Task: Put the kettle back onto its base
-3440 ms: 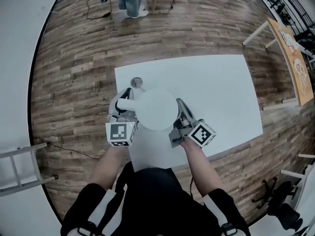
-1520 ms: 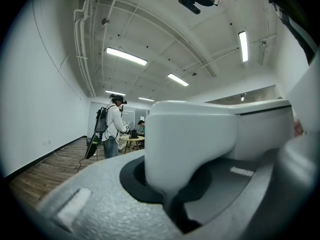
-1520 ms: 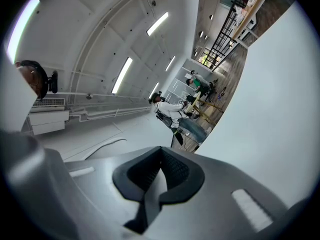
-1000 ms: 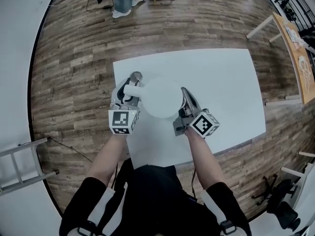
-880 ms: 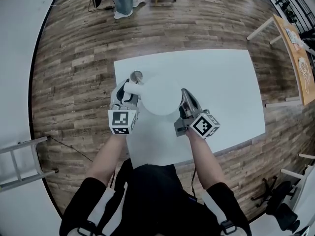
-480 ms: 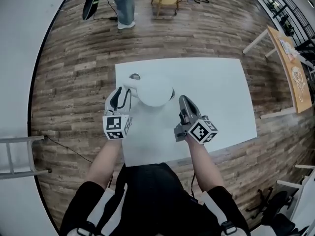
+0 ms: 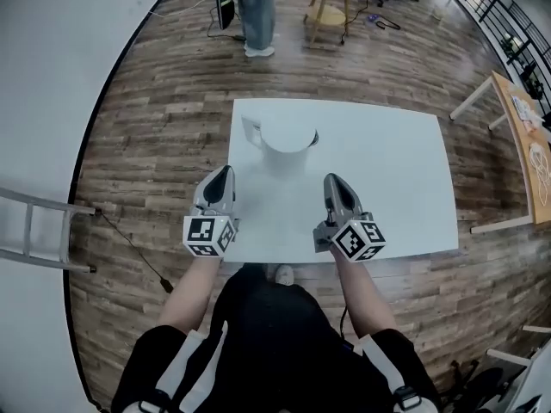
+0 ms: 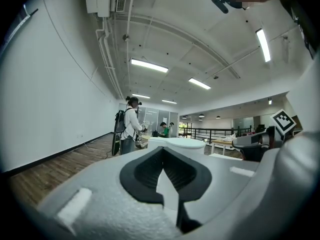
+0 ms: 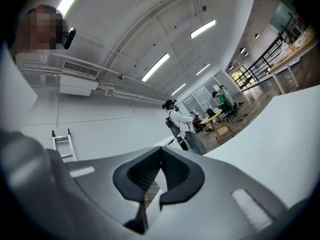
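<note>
"What's furthest left?"

"A ladder [image 7: 39, 231] by the wall, on the wood floor [image 7: 146, 144], well apart from the white table [image 7: 387, 196]."

"And the left gripper?"

"The left gripper [image 7: 223, 173] hangs over the table's near-left part. Its jaws are pressed together and hold nothing."

"Where's the kettle?"

"The kettle [image 7: 288, 132] stands upright on the table toward the far edge, with its handle [image 7: 251, 130] to the left. It sits beyond both grippers and roughly between them, and neither touches it. A dark sliver shows under its right side, but I can't tell whether that's the base."

"The right gripper?"

"Much the same. The right gripper [image 7: 331, 180] is over the near part of the table, about level with the left one. Its jaws are closed too, and empty."

"Anything further right?"

"A wooden desk [image 7: 516, 119] off past the table. At the top, a person [image 7: 254, 7] stands on the floor."
</note>
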`<move>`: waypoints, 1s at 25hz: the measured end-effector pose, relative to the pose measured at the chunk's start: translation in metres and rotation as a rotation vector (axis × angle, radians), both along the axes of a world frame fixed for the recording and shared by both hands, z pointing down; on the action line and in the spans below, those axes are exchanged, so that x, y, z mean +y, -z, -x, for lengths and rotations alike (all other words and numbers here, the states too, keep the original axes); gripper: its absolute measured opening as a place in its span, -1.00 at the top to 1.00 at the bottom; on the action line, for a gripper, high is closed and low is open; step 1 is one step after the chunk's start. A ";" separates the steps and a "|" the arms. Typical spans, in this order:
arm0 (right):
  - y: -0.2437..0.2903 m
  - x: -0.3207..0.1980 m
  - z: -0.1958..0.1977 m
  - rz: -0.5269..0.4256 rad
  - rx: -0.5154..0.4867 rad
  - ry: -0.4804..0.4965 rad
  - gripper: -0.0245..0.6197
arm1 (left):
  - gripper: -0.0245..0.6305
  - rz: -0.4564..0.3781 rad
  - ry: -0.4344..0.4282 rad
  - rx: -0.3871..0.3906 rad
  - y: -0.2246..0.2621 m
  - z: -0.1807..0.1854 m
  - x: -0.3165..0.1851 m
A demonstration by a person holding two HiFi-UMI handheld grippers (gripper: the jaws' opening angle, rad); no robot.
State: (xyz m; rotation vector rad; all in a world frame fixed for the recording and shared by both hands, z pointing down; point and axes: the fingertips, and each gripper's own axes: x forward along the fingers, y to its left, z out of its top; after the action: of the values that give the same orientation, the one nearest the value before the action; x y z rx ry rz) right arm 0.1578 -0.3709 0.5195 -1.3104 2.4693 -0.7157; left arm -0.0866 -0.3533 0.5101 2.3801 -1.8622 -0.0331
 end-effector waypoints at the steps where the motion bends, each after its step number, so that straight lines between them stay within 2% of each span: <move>1: 0.001 0.004 0.000 0.002 -0.002 0.004 0.92 | 0.92 -0.009 -0.002 -0.002 0.005 0.000 0.007; 7: 0.014 0.033 -0.003 -0.028 -0.007 -0.019 0.92 | 0.92 -0.037 -0.041 -0.043 0.018 0.011 0.042; 12: 0.017 0.059 0.005 -0.054 0.053 -0.053 0.92 | 0.92 -0.064 -0.041 -0.024 0.029 0.034 0.070; 15: 0.019 0.078 0.018 -0.051 0.054 -0.073 0.92 | 0.92 -0.081 -0.048 -0.015 0.037 0.051 0.086; 25: 0.035 0.127 0.047 -0.111 0.122 -0.100 0.92 | 0.92 -0.080 -0.165 0.002 0.034 0.055 0.104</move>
State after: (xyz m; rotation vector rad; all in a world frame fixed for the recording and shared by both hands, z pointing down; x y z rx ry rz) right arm 0.1104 -0.2439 0.4847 -1.4636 2.4755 -0.4807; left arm -0.1419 -0.2493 0.4765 2.5778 -1.6874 -0.0972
